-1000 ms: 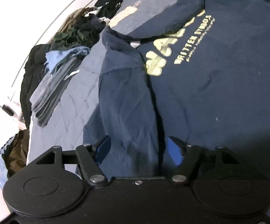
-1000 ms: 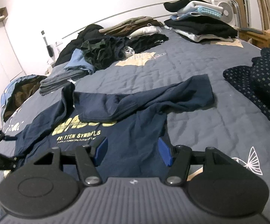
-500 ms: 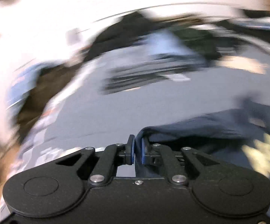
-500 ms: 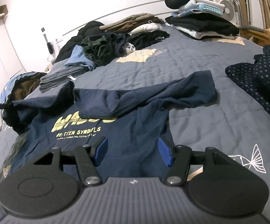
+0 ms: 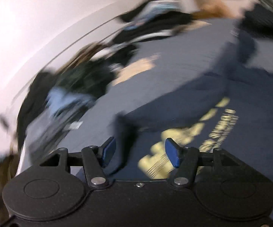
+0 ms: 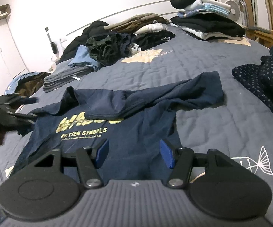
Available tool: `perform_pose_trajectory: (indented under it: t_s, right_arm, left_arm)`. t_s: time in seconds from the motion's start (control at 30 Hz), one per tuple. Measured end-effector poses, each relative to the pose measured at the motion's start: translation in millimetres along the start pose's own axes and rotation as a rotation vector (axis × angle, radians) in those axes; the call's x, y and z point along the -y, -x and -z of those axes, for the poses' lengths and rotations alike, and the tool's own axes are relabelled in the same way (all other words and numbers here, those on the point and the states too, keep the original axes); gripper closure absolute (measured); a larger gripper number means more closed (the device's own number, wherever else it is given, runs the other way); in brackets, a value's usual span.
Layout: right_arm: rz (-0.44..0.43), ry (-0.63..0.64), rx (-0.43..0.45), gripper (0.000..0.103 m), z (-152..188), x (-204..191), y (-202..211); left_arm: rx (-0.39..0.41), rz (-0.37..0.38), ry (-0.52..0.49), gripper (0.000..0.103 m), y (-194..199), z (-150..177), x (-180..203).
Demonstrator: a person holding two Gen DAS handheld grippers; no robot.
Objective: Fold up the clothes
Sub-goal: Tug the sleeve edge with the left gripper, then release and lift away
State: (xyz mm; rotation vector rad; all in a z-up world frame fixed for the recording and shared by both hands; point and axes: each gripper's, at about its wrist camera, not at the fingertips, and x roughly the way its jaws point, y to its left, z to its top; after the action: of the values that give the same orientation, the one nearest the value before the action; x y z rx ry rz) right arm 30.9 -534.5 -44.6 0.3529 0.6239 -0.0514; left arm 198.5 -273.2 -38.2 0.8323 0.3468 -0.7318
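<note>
A navy T-shirt (image 6: 136, 132) with a yellow print lies flat on the bed, its collar part folded down over the print and its right sleeve (image 6: 202, 92) stretched out to the right. In the blurred left wrist view my left gripper (image 5: 140, 152) hovers over the T-shirt (image 5: 221, 151) at the print. Its jaws are opening, and a ridge of navy cloth (image 5: 123, 138) stands beside the left pad without being pinched. The right wrist view shows the left gripper (image 6: 32, 108) at the shirt's left edge. My right gripper (image 6: 134, 153) stands open over the shirt's lower half, holding nothing.
The grey-blue quilt (image 6: 193, 60) carries a folded stack (image 6: 208, 24) at the back right and a dark heap (image 6: 108, 47) behind the shirt. Grey folded items (image 6: 64, 77) lie at the left. A dotted navy garment (image 6: 264, 79) lies at the right edge.
The left gripper closed on the shirt's left sleeve, swung it fast toward the shirt, and now its jaws are apart again. The right gripper has not moved.
</note>
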Motion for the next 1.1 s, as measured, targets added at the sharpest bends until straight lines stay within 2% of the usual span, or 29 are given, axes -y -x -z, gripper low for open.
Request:
perform_pose_trajectory:
  t_s: [0.13,0.23,0.37,0.4,0.43,0.5,0.63,0.73,0.77,0.83,0.87,0.9,0.97,1.03,1.1]
  right_arm:
    - [-0.007,-0.008,-0.001,0.044,-1,2,0]
    - [-0.006,-0.008,-0.004,0.044,0,2,-1]
    - [-0.012,-0.007,-0.007,0.044,0,2,-1]
    - [-0.012,-0.007,-0.006,0.044,1,1,0]
    - [-0.012,-0.009,-0.006,0.044,1,1,0]
    - [-0.015,-0.013,-0.006,0.044,1,1,0]
    - [-0.03,-0.013,-0.011,0.044,3,-3,-2]
    - [-0.031,-0.009,-0.017,0.044,4,-4,-4]
    - [-0.031,-0.009,-0.019,0.044,5,-4,-4]
    - [-0.024,-0.012,-0.022,0.044,5,-3,-6]
    - [-0.02,-0.016,-0.023,0.044,5,-2,-6]
    - [-0.018,-0.021,-0.024,0.044,5,-1,-7]
    - [-0.018,-0.023,-0.025,0.044,5,0,-7]
    - [-0.021,-0.022,-0.024,0.044,5,1,-6]
    - [-0.026,-0.026,-0.024,0.044,6,2,-6]
  left_arm:
    - [-0.006,0.049,-0.158,0.047,-37,-13,40]
    - [-0.039,0.041,-0.249,0.048,-68,-14,51]
    - [-0.084,0.071,-0.338,0.06,-95,-11,59]
    - [-0.084,0.083,-0.345,0.079,-96,-11,58]
    - [-0.089,0.084,-0.34,0.088,-96,-14,54]
    - [-0.079,0.07,-0.324,0.093,-96,-21,43]
    - [-0.033,0.005,-0.281,0.094,-111,-59,13]
    - [0.008,-0.089,-0.228,0.094,-138,-99,-11]
    - [0.016,-0.145,-0.188,0.094,-150,-111,-19]
    - [-0.003,-0.281,-0.048,0.085,-176,-134,-36]
    - [-0.023,-0.357,0.039,0.083,-189,-143,-45]
    - [-0.054,-0.368,0.083,0.075,-196,-147,-50]
    - [-0.122,-0.368,0.158,0.071,-209,-154,-59]
    - [-0.072,-0.34,0.183,0.069,-195,-152,-60]
    - [-0.024,-0.308,0.178,0.048,-173,-143,-60]
